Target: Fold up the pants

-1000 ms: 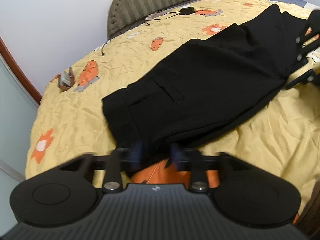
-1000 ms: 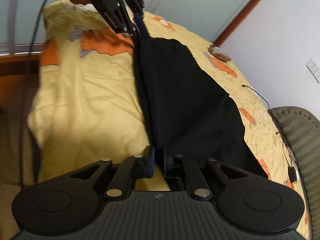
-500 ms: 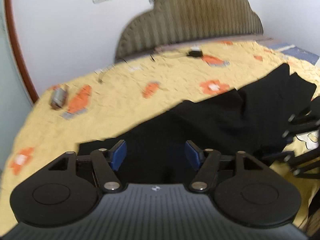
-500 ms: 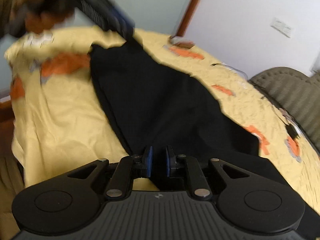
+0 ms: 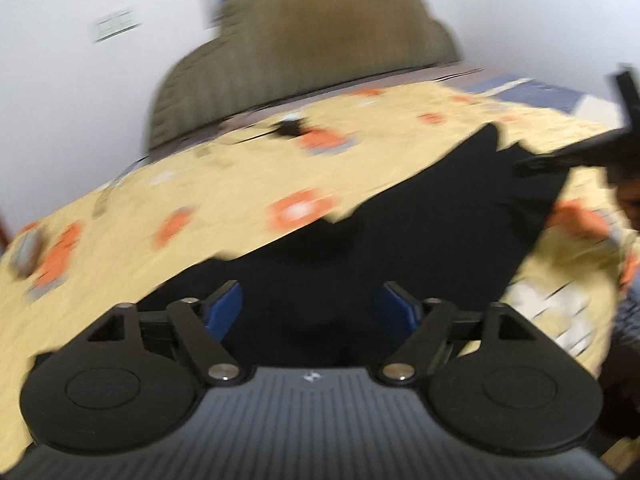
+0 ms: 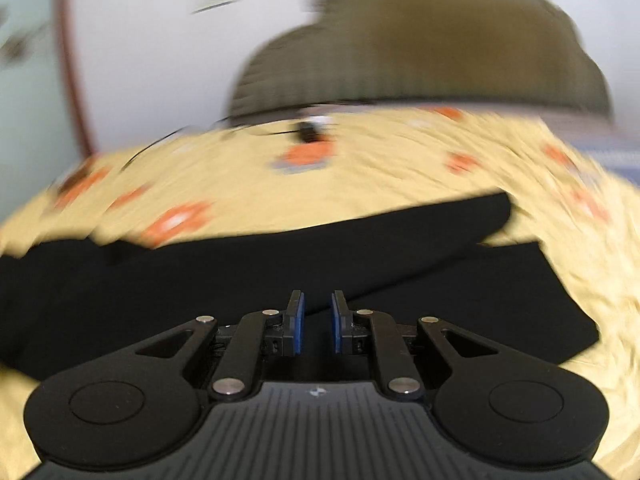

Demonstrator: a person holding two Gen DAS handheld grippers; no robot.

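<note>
- Lying flat on the yellow bedspread (image 6: 360, 168), the black pants (image 6: 280, 272) stretch across it on the side away from the padded headboard (image 6: 420, 48), one leg end overlapping the other.
- The left gripper (image 5: 312, 308) hovers above the cloth with its jaws opening wide; nothing is pinched between them.
- The right gripper (image 6: 317, 320) has its blue pads (image 6: 298, 320) drawn close with a thin gap; dark cloth lies behind that gap, and blur hides whether any is nipped.
- Risk, as I judge it: if the right tongs do hold fabric, a fast sweep away from the headboard would drag the pants askew and spoil the fold.
- Another risk: the left jaws closing on cloth and bedspread together would lift the cover too.
- No container appears anywhere around the headboard or bed.
</note>
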